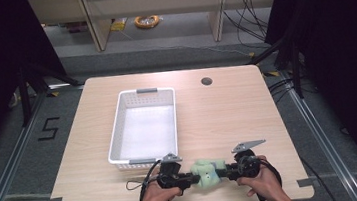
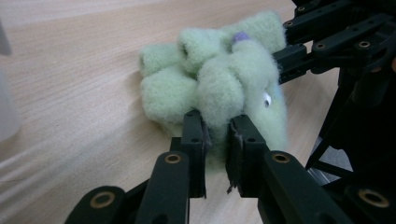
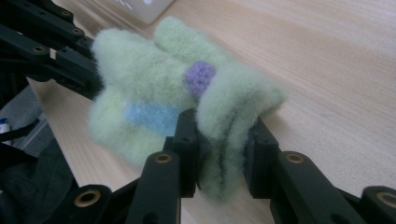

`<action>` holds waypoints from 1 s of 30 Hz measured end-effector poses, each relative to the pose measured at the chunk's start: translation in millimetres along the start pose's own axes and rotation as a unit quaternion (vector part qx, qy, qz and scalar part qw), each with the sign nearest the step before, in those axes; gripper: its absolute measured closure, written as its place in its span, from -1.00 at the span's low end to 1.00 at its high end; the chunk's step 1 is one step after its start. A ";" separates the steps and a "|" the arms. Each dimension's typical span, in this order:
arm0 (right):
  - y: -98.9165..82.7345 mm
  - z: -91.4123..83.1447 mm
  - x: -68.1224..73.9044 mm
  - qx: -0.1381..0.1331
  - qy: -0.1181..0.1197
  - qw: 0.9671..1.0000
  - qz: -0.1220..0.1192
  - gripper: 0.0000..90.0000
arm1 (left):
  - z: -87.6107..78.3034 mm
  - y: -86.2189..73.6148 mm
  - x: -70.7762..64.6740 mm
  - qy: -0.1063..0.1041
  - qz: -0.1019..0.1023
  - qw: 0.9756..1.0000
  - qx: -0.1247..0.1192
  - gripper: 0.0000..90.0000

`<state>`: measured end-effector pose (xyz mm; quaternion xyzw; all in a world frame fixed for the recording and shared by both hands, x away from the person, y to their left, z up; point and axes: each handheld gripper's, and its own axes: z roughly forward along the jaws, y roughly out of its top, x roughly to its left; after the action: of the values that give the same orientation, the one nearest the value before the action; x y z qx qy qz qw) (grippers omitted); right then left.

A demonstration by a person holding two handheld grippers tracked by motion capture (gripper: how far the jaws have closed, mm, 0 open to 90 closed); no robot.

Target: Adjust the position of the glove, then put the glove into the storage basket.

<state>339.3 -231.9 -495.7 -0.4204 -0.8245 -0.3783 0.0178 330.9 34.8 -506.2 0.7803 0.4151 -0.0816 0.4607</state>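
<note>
A pale green plush toy lies at the near edge of the desk, right of the white basket. The left tongs pinch a fold on its left side; the right tongs clamp a fluffy limb on its right. It looks light, soft and squashy, not slippery, so thick folds near the body should give the surest hold.

A fluffy pale-green plush toy with a small purple knob, a light-blue patch and a tiny white eye lies bunched up near the front edge of the wooden bench, just in front of the white slatted basket, its soft limbs folded over one another.
</note>
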 end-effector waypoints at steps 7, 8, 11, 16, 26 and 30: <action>-0.6 -6.8 6.1 -0.016 0.022 1.000 -0.001 0.59 | -9.8 2.1 -2.9 -0.006 0.005 1.000 -0.007 0.73; -0.8 -6.4 7.2 -0.018 0.024 1.000 -0.001 0.59 | -10.7 1.9 -2.2 -0.007 0.007 1.000 -0.006 0.73; -1.1 -7.5 12.0 -0.019 0.029 0.999 0.011 0.59 | -13.1 1.6 -0.4 -0.010 0.003 1.000 -0.005 0.73; -0.1 -7.8 15.4 -0.027 0.026 0.999 0.001 0.59 | -20.0 1.4 -1.7 -0.004 0.009 1.000 -0.007 0.72; 3.6 -10.7 26.9 -0.039 0.030 0.999 -0.005 0.58 | -34.5 1.0 -7.2 -0.005 0.028 0.999 -0.017 0.71; 8.9 -12.4 37.0 -0.044 0.031 0.998 -0.013 0.58 | -45.5 1.4 -6.7 -0.005 0.026 0.999 -0.029 0.71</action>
<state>318.1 -211.5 -468.6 -0.3977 -0.8115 -0.4277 0.0199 315.9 66.5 -476.2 0.7766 0.3951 -0.0613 0.4869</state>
